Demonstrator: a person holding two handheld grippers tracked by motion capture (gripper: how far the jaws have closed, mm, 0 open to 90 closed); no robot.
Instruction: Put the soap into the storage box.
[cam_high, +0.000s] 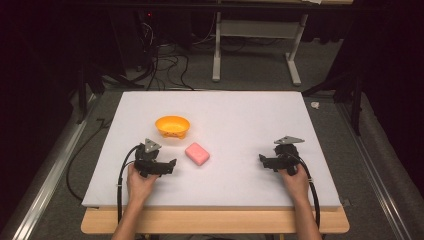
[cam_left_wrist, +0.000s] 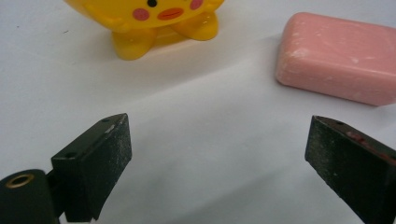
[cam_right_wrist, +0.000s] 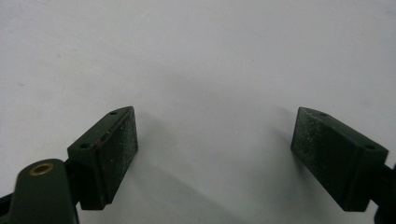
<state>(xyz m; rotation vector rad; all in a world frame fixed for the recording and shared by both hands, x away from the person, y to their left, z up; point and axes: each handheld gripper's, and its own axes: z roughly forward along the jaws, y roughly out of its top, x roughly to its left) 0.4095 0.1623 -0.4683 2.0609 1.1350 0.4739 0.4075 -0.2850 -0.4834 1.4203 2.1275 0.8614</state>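
Observation:
A pink soap bar (cam_high: 197, 153) lies near the middle of the white board (cam_high: 240, 115). Behind it to the left stands a yellow-orange bowl (cam_high: 172, 126) on little feet, with a cartoon face painted on its side (cam_left_wrist: 161, 18). My left gripper (cam_high: 169, 167) rests on the board just left of the soap, open, nothing between its jaws; in its own view the soap (cam_left_wrist: 338, 57) sits ahead to the right. My right gripper (cam_high: 262, 161) rests at the right side of the board, open (cam_right_wrist: 215, 140) over bare white surface.
The white board lies on a wooden table whose front edge (cam_high: 215, 222) shows below it. Behind the table are a white frame stand (cam_high: 255, 45), cables on the floor (cam_high: 165, 65), and metal rails along both sides.

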